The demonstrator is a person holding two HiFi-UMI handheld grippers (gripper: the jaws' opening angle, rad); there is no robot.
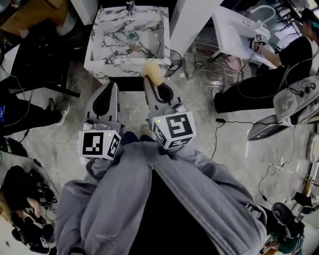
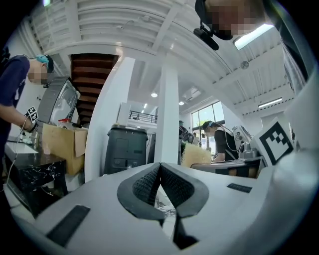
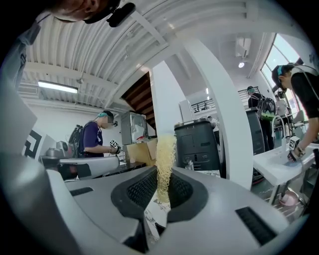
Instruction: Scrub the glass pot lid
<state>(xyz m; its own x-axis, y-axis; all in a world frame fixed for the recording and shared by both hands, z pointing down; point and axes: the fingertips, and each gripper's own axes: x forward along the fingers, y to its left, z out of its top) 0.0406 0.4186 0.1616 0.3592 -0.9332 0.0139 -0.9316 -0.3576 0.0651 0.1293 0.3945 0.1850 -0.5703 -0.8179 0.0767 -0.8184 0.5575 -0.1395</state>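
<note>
- Head view: I stand just short of the marble-patterned sink. Both grippers point level toward it, and neither is over the basin yet.
- Task item: the glass pot lid lies down in the basin, I think. I read it from a thin curved rim and a tan knob; the clear glass is hard to trace. It is well apart from both grippers.
- The right gripper has its jaws clamped on a yellow fibrous scrubber, which sticks out past the pads.
- The left gripper has its jaws pressed together with nothing between them.
- Step in hand, my judgement: the approach. No scrubbing has begun.
- To do it well:
  - Carry the scrubber in over the front wall and lower its free end flat onto the glass.
  - Open the left jaws and pin the lid by its knob or rim first. Glass is likely to skate on the marble.
  - Keep the pinch firm, since the soft fibres may twist out under side load.
  - Stay clear of the faucet at the back.
</note>
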